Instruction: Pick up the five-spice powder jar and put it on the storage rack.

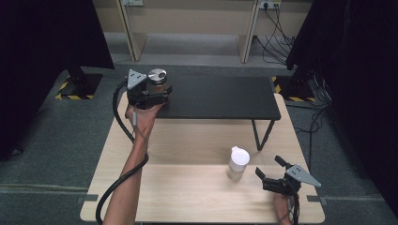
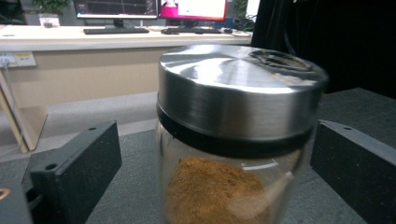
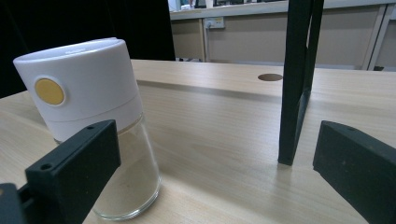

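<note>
A glass jar [image 1: 157, 78] with a steel lid and brown powder inside stands on the left end of the black shelf [image 1: 220, 96]. My left gripper [image 1: 159, 92] is open around it. In the left gripper view the jar [image 2: 233, 116] sits between the two jaws with a gap on each side. Near the table's front right, my right gripper [image 1: 269, 166] is open and holds nothing. A glass shaker [image 1: 238, 163] with a white cap stands just to its left. In the right gripper view the shaker [image 3: 88, 93] is behind the left jaw, outside the gap.
The black shelf stands on thin legs across the back of the wooden table [image 1: 187, 187]; one leg [image 3: 294, 93] rises just ahead of the right gripper. Cables trail from both grippers. Dark curtains and stands flank the table.
</note>
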`<action>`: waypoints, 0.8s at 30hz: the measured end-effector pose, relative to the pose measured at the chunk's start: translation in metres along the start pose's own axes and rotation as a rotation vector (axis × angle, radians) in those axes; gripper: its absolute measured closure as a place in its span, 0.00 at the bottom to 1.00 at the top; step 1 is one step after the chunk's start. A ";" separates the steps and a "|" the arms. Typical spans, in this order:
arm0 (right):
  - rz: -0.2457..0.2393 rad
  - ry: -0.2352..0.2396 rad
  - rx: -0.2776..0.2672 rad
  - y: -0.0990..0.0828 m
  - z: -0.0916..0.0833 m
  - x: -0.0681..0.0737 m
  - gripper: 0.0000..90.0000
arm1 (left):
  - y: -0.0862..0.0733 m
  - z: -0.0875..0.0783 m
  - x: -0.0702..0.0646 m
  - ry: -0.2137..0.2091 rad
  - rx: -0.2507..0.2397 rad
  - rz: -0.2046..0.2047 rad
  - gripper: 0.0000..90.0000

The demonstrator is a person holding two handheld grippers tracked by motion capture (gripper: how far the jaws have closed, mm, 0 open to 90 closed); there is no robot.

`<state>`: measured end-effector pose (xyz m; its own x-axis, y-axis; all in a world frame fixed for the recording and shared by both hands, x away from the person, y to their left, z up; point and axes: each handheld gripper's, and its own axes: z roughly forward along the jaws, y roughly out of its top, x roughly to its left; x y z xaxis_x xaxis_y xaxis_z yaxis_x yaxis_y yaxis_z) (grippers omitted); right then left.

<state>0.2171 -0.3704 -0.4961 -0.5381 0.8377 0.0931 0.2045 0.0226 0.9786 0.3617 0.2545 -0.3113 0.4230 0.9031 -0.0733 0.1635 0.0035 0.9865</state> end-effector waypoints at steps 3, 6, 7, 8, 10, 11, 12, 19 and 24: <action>-0.001 0.001 0.000 0.000 0.000 0.000 0.01 | -0.002 -0.004 0.001 -0.017 -0.017 -0.002 0.01; -0.001 0.001 0.001 0.000 0.000 0.000 0.01 | -0.003 -0.008 0.000 -0.032 -0.025 0.006 0.01; -0.001 0.001 0.001 0.000 0.000 0.000 0.01 | -0.004 -0.010 0.000 -0.038 -0.030 0.007 0.01; -0.001 0.001 0.001 0.000 0.000 0.000 0.01 | -0.005 -0.013 0.000 -0.042 -0.035 0.008 0.01; -0.002 0.001 0.000 0.000 0.000 0.000 0.01 | -0.007 -0.017 -0.001 -0.045 -0.037 0.010 0.02; -0.002 0.001 0.000 0.000 0.000 0.000 0.01 | -0.007 -0.020 -0.002 -0.045 -0.039 0.015 0.02; -0.002 0.001 0.000 0.000 0.000 0.000 0.01 | -0.009 -0.022 -0.002 -0.046 -0.043 0.017 0.02; -0.009 -0.002 0.004 0.001 0.000 0.002 0.01 | -0.026 -0.048 0.001 -0.084 -0.068 0.027 0.02; -0.016 -0.004 0.008 0.002 0.001 0.003 0.01 | -0.051 -0.068 0.003 -0.116 -0.097 0.012 0.02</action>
<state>0.2164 -0.3677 -0.4943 -0.5380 0.8394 0.0770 0.2027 0.0402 0.9784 0.2943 0.2866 -0.3523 0.5255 0.8477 -0.0721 0.0735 0.0392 0.9965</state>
